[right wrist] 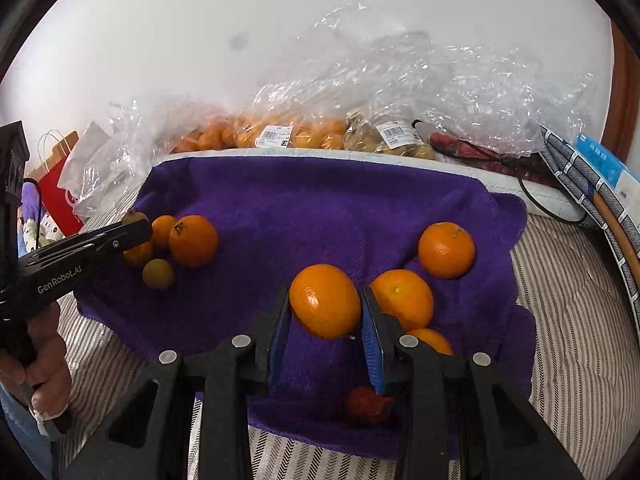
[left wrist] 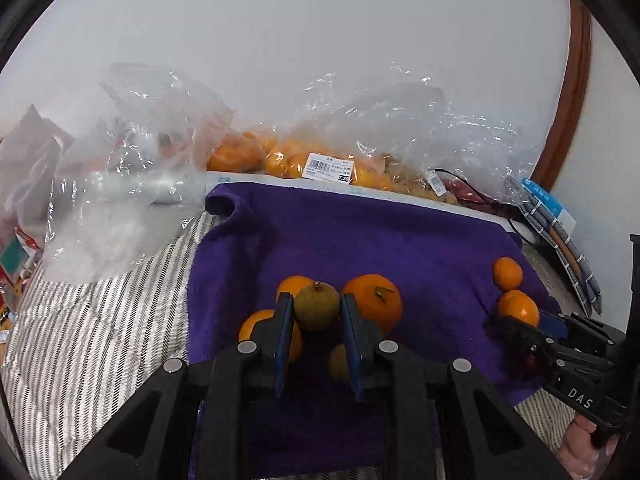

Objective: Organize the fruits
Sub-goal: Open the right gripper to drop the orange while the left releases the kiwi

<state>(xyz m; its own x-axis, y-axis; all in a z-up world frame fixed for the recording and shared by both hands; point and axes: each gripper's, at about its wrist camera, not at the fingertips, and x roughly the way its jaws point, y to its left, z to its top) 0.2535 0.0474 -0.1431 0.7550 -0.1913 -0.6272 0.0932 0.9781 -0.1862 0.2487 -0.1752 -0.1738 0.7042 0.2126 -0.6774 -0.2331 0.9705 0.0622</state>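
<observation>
Both grippers angled down: left gripper (left wrist: 316, 308) clamps green fruit (left wrist: 317, 307), right gripper (right wrist: 325, 304) orange (right wrist: 325, 301).

Readable marks on the grippers

"DAS" on the right gripper (left wrist: 520, 330); "GenRobot.AI" on the left gripper (right wrist: 138, 232); bag (left wrist: 340, 152) labels illegible.

Purple towel (right wrist: 320, 208) centre bare — fruit clusters (right wrist: 176, 244) flank, plastic bags (right wrist: 400, 92) behind.
</observation>
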